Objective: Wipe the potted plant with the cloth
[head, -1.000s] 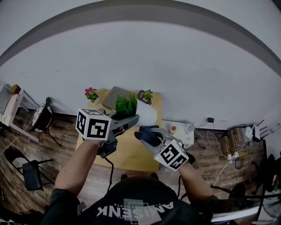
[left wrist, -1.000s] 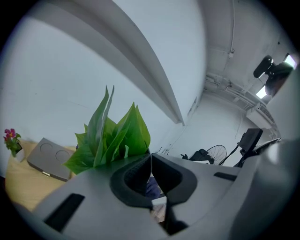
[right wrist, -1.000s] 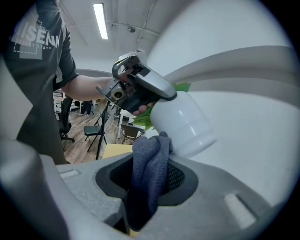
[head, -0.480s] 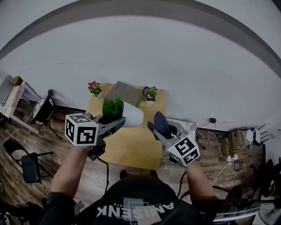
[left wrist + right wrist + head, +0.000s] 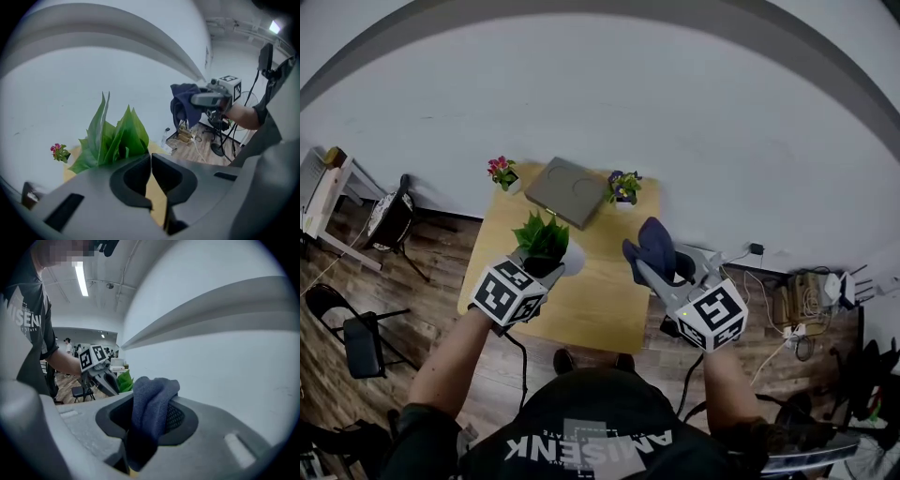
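1. The wooden table [image 5: 591,305] stands against the white wall [image 5: 675,122] at the frame's centre. Its near edge faces the person at lower centre. A flat grey board [image 5: 569,192], a pink-flowered pot [image 5: 500,172] and a purple-flowered pot [image 5: 625,187] line the far edge, leaving the middle and lower right of the top bare.
2. A chair [image 5: 358,361] stands on the floor at left, and cables [image 5: 787,323] lie at right.
3. The potted plant [image 5: 546,237] sits left of centre, tilted, with its white pot right at the tips of the left gripper [image 5: 551,269]. In the left gripper view the jaws are pressed almost together and the leaves rise just behind the left one. The pot's rim is hidden there.
4. The right gripper [image 5: 649,272] is over the table's right edge, apart from the plant. Its jaws pinch the dark blue cloth [image 5: 150,404], which bunches above them.
5. The shirt [image 5: 26,319] shows the letters "ISEN". Each gripper's cube carries black-and-white square markers, no words.
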